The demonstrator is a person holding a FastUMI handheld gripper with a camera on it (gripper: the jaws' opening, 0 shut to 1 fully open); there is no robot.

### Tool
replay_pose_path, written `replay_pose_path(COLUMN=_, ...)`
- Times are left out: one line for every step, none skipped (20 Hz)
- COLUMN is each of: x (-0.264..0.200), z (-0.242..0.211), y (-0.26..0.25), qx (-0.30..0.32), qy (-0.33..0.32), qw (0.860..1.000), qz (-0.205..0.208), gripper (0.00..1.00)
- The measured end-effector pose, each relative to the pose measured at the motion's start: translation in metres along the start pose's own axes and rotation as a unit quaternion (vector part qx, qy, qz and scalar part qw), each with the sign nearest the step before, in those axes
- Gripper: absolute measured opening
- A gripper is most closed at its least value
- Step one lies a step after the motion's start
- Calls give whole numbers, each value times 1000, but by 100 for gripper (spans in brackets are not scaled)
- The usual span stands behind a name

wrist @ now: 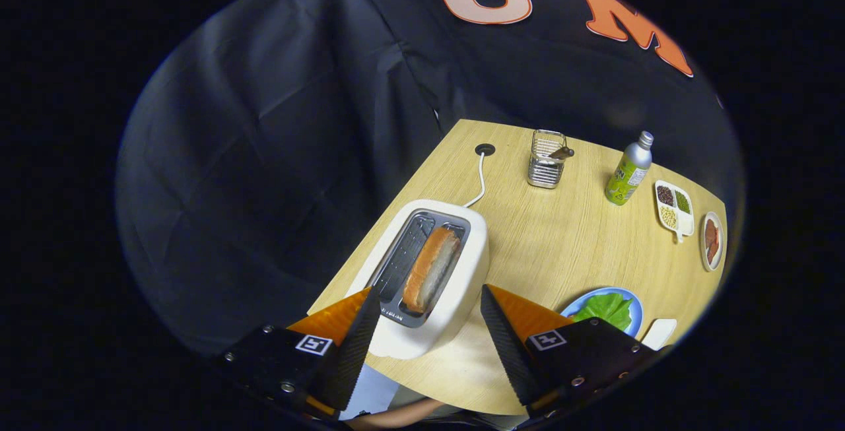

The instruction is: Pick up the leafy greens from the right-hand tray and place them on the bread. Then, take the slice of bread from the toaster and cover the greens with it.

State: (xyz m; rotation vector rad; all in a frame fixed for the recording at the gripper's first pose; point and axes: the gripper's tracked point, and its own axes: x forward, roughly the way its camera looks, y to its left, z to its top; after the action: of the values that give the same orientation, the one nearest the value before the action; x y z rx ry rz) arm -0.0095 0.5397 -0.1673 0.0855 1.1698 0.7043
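- Slice of bread (432, 270): upright in the toaster (428, 279) slot, frame centre.
- Gripper (430, 320): above the toaster, tilted downward, fingers spread wide (holding nothing), flanking its near end.
- Leafy greens (604, 308): on the blue plate (635, 309), lower right.

1. A metal wire basket (546, 167) stands near the back of the wooden table (548, 246).
2. A green bottle (629, 170) with a silver top stands nearby.
3. A white dish (674, 209) holds beans in small parts.
4. Beside it sits a small round plate (712, 241) with something red.
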Motion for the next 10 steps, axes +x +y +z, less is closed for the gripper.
replay_pose_path(x=4, z=3, y=2, qx=6, qy=2, qw=1000, qz=-2, gripper=92)
replay_pose_path(x=6, z=7, y=2, qx=9, qy=3, qw=1000, qz=-5, gripper=92)
replay_pose_path(x=10, z=10, y=1, qx=12, qy=5, qw=1000, qz=-8, gripper=92)
replay_pose_path(x=13, z=11, y=0, qx=17, qy=8, qw=1000, qz=-13, gripper=91)
replay_pose_path(x=17, z=12, y=-1, qx=22, qy=11, qw=1000, qz=-16, gripper=90)
replay_pose_path(x=22, z=12, y=-3, qx=28, qy=16, qw=999, qz=-19, gripper=90)
replay_pose_path(x=28, z=12, y=-3, qx=35, qy=19, qw=999, qz=-19, gripper=89)
replay_pose_path(x=33, z=13, y=-4, qx=41, qy=23, qw=999, qz=-19, gripper=87)
replay_pose_path(x=38, z=13, y=-4, qx=49, qy=25, qw=998, qz=-22, gripper=86)
replay_pose_path(x=42, z=12, y=-6, qx=52, qy=34, qw=998, qz=-23, gripper=82)
